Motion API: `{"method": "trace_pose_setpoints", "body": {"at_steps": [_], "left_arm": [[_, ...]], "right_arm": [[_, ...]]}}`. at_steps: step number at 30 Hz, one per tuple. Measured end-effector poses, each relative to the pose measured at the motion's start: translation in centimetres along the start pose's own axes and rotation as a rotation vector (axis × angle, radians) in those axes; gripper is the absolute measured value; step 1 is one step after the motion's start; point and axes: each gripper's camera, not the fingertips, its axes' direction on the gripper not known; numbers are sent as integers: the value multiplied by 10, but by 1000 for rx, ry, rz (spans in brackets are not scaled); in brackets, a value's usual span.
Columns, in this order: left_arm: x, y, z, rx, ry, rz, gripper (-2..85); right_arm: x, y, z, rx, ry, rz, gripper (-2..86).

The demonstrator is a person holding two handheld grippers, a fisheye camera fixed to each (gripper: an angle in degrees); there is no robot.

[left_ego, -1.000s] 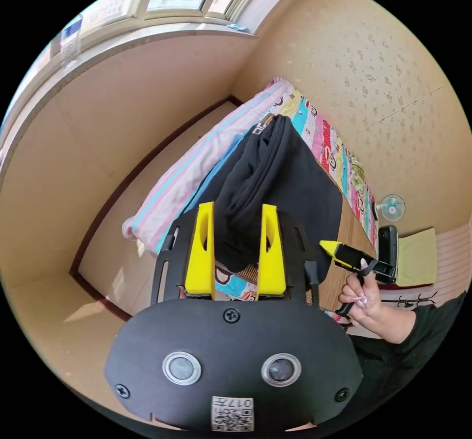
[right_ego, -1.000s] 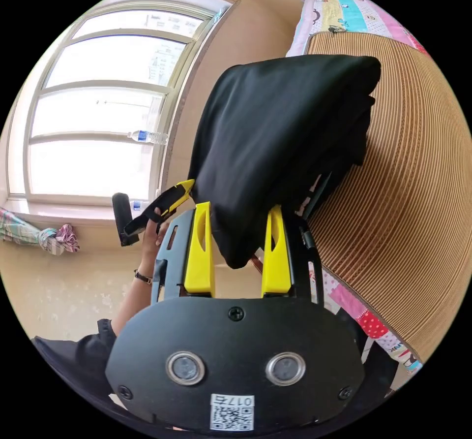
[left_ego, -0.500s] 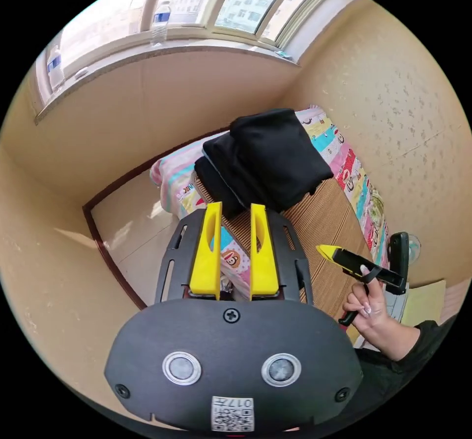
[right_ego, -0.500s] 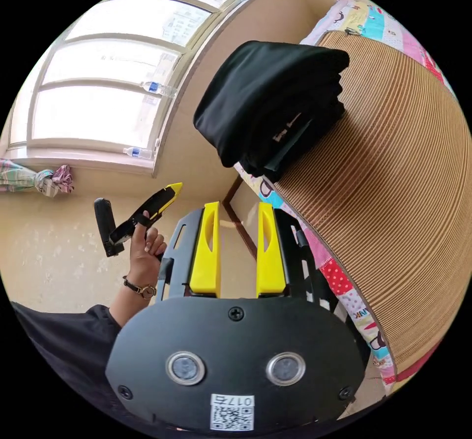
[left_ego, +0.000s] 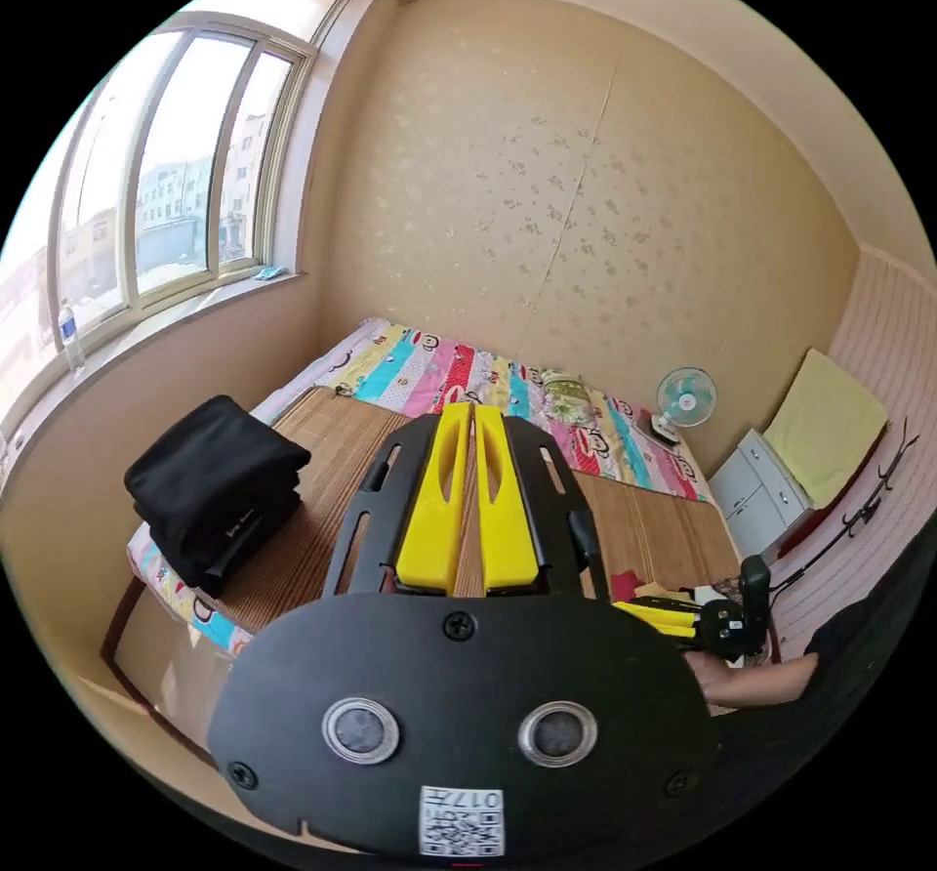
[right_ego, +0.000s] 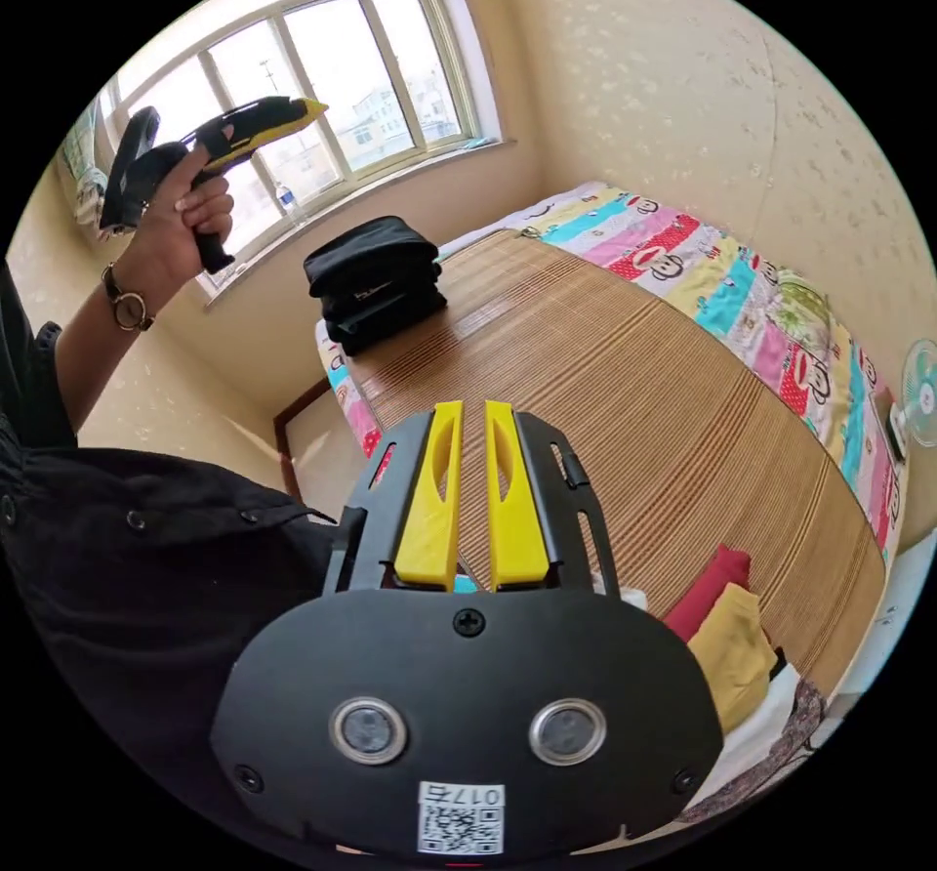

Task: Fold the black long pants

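Released since a second ago, the folded black pants [left_ego: 213, 490] sit stacked on the mat [right_ego: 625, 373], both grippers' [left_ego: 467, 480] [right_ego: 471, 480] jaws closed, empty.

woven mat [right_ego: 625, 373] | patchwork sheet [right_ego: 742, 285] | fan [left_ego: 685, 396] | window [right_ego: 332, 100]

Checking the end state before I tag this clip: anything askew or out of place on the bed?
Nothing stands out. The black pants sit folded in a neat stack at the corner of the bamboo mat, near the window. Both grippers are shut and empty. A red and a yellow garment lie at the mat's far end, apart from the stack.
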Motion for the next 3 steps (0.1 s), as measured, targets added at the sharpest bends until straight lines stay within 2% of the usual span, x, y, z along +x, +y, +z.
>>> {"method": "trace_pose_setpoints", "body": {"at_steps": [3], "left_arm": [[34, 36, 37, -13, 183, 26, -5]], "right_arm": [[74, 36, -43, 17, 113, 203, 34]]}}
